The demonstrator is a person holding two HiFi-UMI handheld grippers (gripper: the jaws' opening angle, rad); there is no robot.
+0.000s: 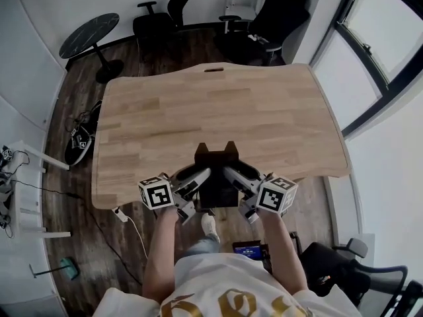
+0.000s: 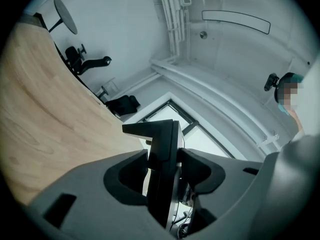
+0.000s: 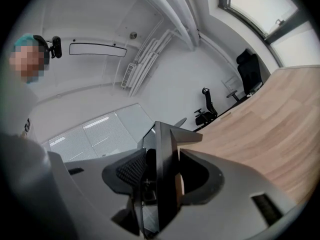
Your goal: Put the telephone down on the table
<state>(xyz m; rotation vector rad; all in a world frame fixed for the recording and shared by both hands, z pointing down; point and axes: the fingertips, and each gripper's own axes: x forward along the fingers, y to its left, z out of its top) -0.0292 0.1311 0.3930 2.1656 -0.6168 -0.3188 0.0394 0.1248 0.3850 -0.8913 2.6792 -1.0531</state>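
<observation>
The telephone [image 1: 217, 177] is a black, flat-sided unit held over the near edge of the wooden table [image 1: 218, 104]. My left gripper [image 1: 200, 177] clamps its left side and my right gripper [image 1: 232, 176] its right side, both pointing level and inward. In the left gripper view the jaws press on the telephone [image 2: 162, 134] edge-on, my left gripper [image 2: 164, 160] shut on it, with the table [image 2: 35, 119] at left. In the right gripper view my right gripper [image 3: 162, 170] is likewise shut on the telephone [image 3: 167, 139], the table [image 3: 280, 124] at right. Its underside is hidden.
Two black office chairs [image 1: 277, 18] [image 1: 165, 8] stand behind the table's far edge. A round black side table [image 1: 89, 35] is at the far left. Cables and a dark object [image 1: 79, 140] lie on the floor at left. Another chair [image 1: 357, 269] is at lower right.
</observation>
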